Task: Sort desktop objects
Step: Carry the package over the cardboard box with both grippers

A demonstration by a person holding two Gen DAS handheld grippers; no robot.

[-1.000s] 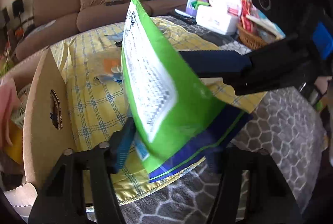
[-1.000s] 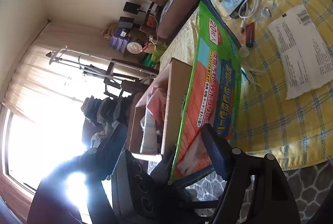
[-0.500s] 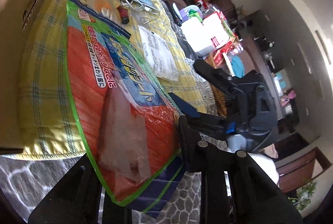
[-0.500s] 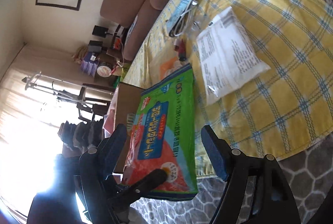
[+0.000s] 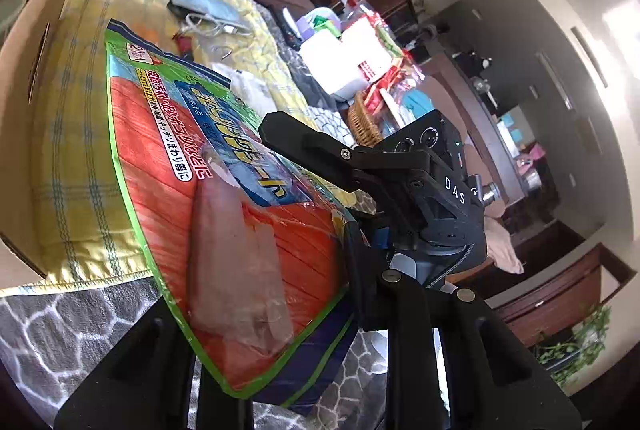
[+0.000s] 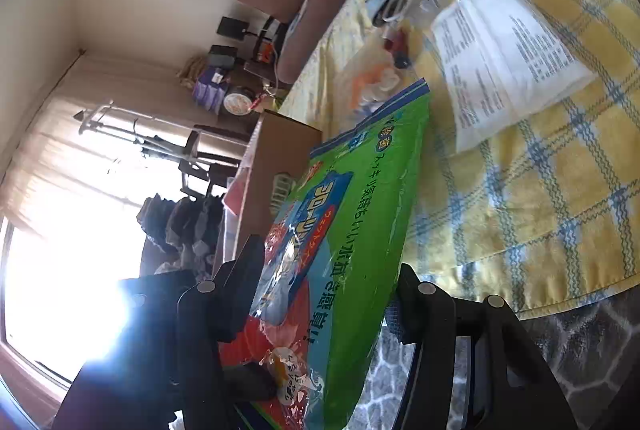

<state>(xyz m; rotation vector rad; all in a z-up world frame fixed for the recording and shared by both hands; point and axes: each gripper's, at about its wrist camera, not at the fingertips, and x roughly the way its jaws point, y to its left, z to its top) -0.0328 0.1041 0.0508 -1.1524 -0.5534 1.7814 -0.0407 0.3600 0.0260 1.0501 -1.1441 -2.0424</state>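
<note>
A flat green, orange and blue packet of floor wipes [image 5: 224,190] is held in the air off the near edge of the table. My left gripper [image 5: 276,306] is shut on the packet's lower end. My right gripper [image 6: 328,294] has its fingers either side of the same packet [image 6: 352,230]; whether they press it I cannot tell. The right gripper's body [image 5: 400,182] shows beside the packet in the left wrist view.
A cardboard box [image 6: 276,166] stands at the table's left end. On the yellow checked cloth [image 6: 560,182] lie a white printed bag [image 6: 504,58], a white cable on a blue sleeve [image 5: 208,18] and small items. A wicker basket [image 5: 362,120] and clutter sit at the far side.
The packet swung from upright to tilted flat, its orange face toward the left camera. The right gripper, open half a second ago, now has the packet between its fingers.
</note>
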